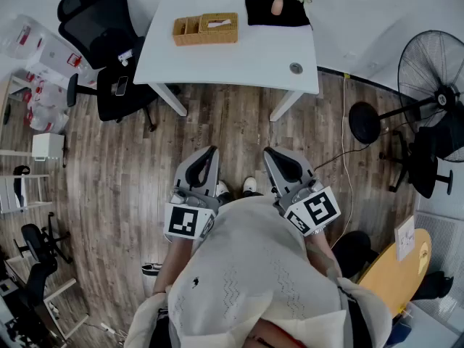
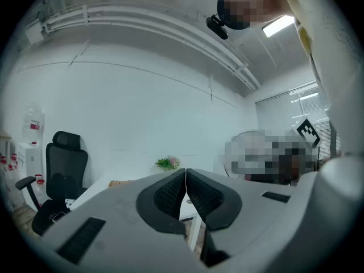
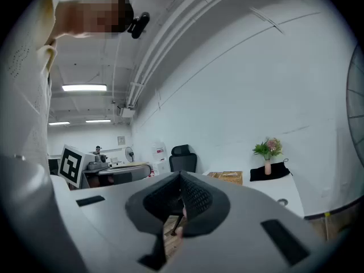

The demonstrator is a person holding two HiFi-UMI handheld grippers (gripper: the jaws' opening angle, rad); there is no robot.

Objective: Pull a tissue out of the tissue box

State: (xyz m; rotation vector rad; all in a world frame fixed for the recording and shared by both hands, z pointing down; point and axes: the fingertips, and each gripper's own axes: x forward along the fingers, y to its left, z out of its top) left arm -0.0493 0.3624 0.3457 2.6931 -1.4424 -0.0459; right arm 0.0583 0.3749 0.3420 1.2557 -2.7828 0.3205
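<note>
Wood floor (image 1: 217, 122) lies between the person and a white tabletop (image 1: 246, 56), where the tissue box (image 1: 218, 26) stands near the far edge. Left tool (image 1: 212, 151) and right tool (image 1: 270, 151) are both closed and empty, well apart from the box.

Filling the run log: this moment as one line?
phase: not started | left hand-held gripper: shut, empty | right hand-held gripper: shut, empty | tissue box: on table, untouched

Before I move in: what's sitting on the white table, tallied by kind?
wicker tissue box: 1
black cloth: 1
vase of flowers: 1
Total: 3
</note>
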